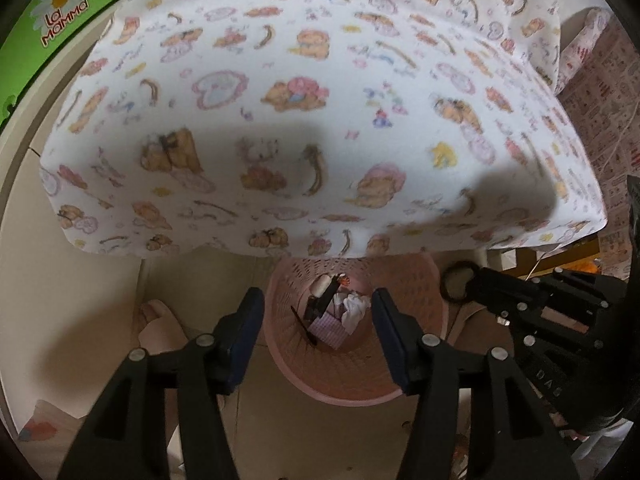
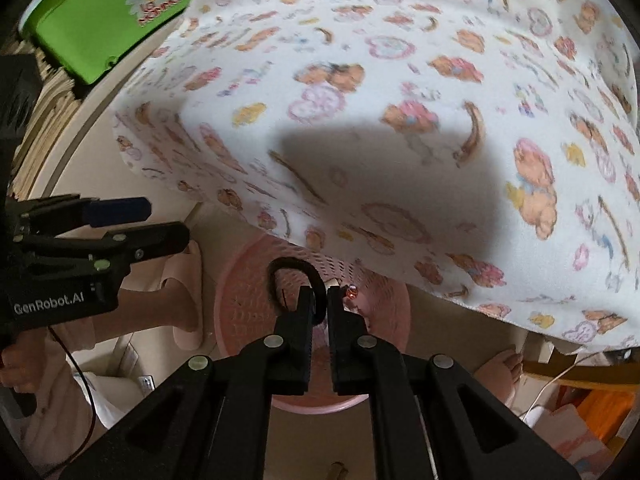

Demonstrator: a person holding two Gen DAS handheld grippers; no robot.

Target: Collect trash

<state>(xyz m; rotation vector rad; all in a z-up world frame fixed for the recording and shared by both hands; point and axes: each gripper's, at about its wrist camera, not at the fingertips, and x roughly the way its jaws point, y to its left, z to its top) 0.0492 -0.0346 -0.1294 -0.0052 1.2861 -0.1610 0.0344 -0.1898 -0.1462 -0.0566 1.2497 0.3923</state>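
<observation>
- Left wrist view looks straight down into a pink lattice trash basket (image 1: 404, 292) on the floor, just below the near edge of the table; only this view shows what lies inside.
- Inside: white crumpled tissue (image 1: 354, 306), a pink checked packet (image 1: 330, 330), a dark flat wrapper (image 1: 320, 300), a thin dark stick (image 1: 303, 326), a small white roll-like piece (image 1: 321, 285). Finer detail too small to tell.
- Left tongs (image 1: 318, 330) spread wide, blue pads either side of the basket mouth, nothing between them.
- Same view, right side: right tongs (image 1: 470, 278) come in from the right with a black loop, looks like a hair tie (image 1: 460, 282), at the tip, over the basket's right rim.
- Right wrist view: right tongs (image 2: 320, 300) nearly closed, narrow slit between the fingers, clamped on the black hair tie (image 2: 294, 270); the loop arcs up and left out of the tips, thick, dark, matte.
- Tie hangs above the pink basket (image 2: 240, 300); basket contents mostly hidden here by the tongs, only a small orange-red bit (image 2: 351, 291) shows.
- Only the right view shows the left tongs (image 2: 116, 208) from the side, blue pad visible, "GenRobot.AI" on the body, plus a foot in a pink slipper (image 2: 188, 300) touching the basket's left side and a bare foot (image 2: 498, 368) to its right.
- Table wears a white cloth with bear print (image 1: 320, 120); green "La Mamma" box (image 1: 60, 20) beyond the far left corner, in both views.
</observation>
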